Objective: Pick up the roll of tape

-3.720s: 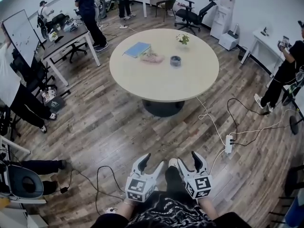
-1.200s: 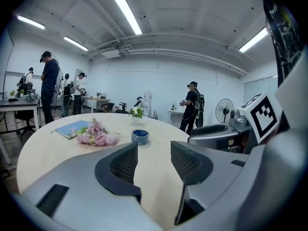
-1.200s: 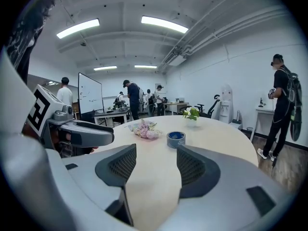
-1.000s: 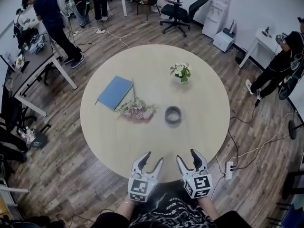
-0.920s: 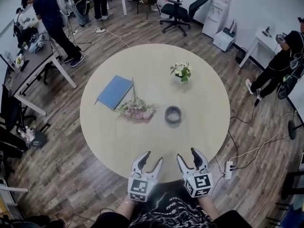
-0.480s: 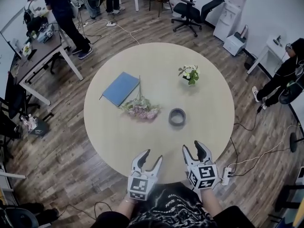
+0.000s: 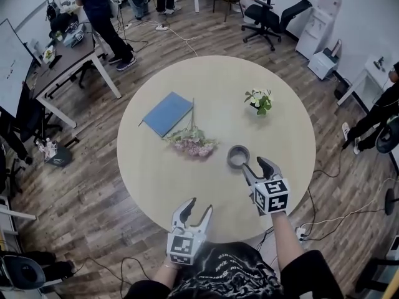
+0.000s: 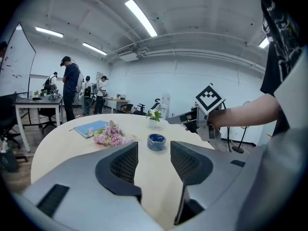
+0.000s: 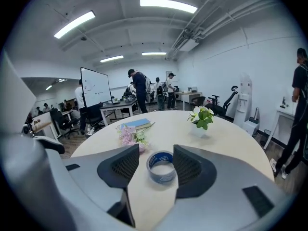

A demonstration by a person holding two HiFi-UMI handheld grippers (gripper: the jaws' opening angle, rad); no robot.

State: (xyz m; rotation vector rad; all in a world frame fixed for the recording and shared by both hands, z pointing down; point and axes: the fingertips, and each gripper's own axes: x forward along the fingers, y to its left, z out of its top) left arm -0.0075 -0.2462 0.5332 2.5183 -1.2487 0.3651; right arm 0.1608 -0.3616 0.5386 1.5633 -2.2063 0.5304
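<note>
Right hand-held gripper [image 7: 254,165] neared tape [image 7: 230,158], spread | left hand-held gripper [image 7: 199,205] spread | table [image 7: 181,182], wood floor [image 7: 81,179]

Bright even ceiling strip lights [image 9: 168,5], soft shadows, fisheye-warped edges

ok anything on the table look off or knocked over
Only the pink flower bunch: it lies flat on the table beside the blue notebook, with no vase. The potted plant stands upright; nothing looks spilled.
</note>
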